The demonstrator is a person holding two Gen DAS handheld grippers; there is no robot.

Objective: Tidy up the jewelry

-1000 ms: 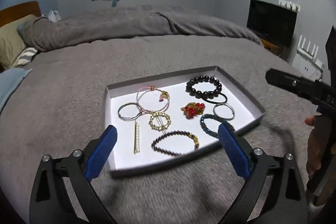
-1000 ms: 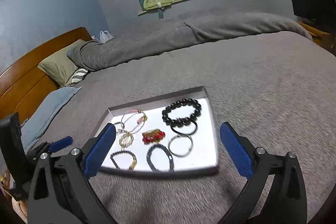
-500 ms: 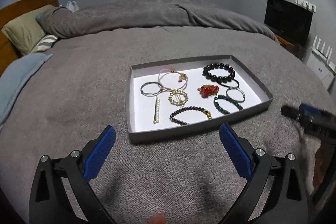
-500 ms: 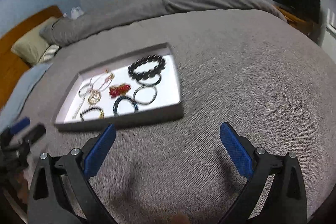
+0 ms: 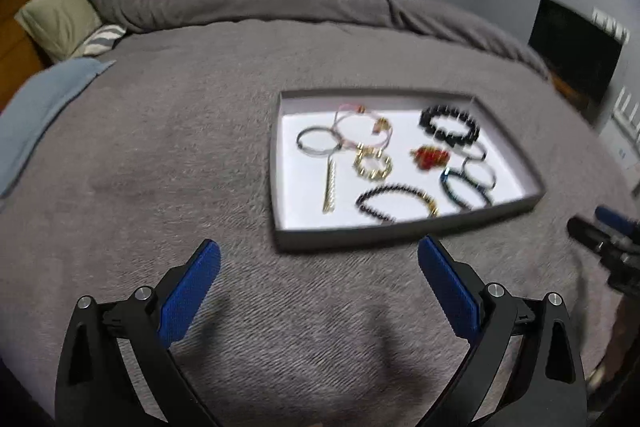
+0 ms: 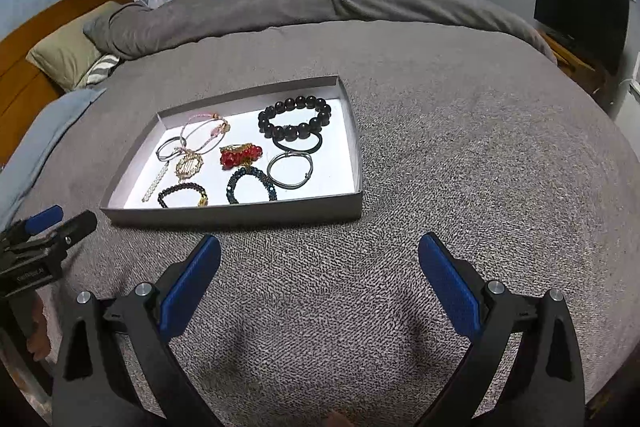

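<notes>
A shallow grey tray (image 6: 240, 217) (image 5: 400, 231) with a white floor lies on the grey bed cover. Inside lie several pieces: a black bead bracelet (image 6: 295, 118) (image 5: 449, 126), a red bead cluster (image 6: 241, 155) (image 5: 430, 157), a silver bangle (image 6: 289, 170), a dark blue bracelet (image 6: 251, 184) (image 5: 464, 189), a dark bracelet with gold clasp (image 6: 182, 194) (image 5: 396, 203), a gold ring piece (image 6: 189, 165) (image 5: 372, 165), a pearl bar (image 5: 330, 189). My left gripper (image 5: 318, 281) and right gripper (image 6: 319, 277) both hang open and empty, short of the tray's near wall.
Pillows (image 6: 66, 55) and a wooden headboard (image 6: 24, 39) stand at the left. A rolled grey duvet (image 6: 320, 3) crosses the back. A black screen (image 6: 582, 13) stands at the right. Bare bed cover (image 6: 480, 167) spreads right of the tray.
Both grippers have pulled back from the tray, which now lies farther ahead. The left view has swung left, the right view has swung back toward the tray. Both stay open.
</notes>
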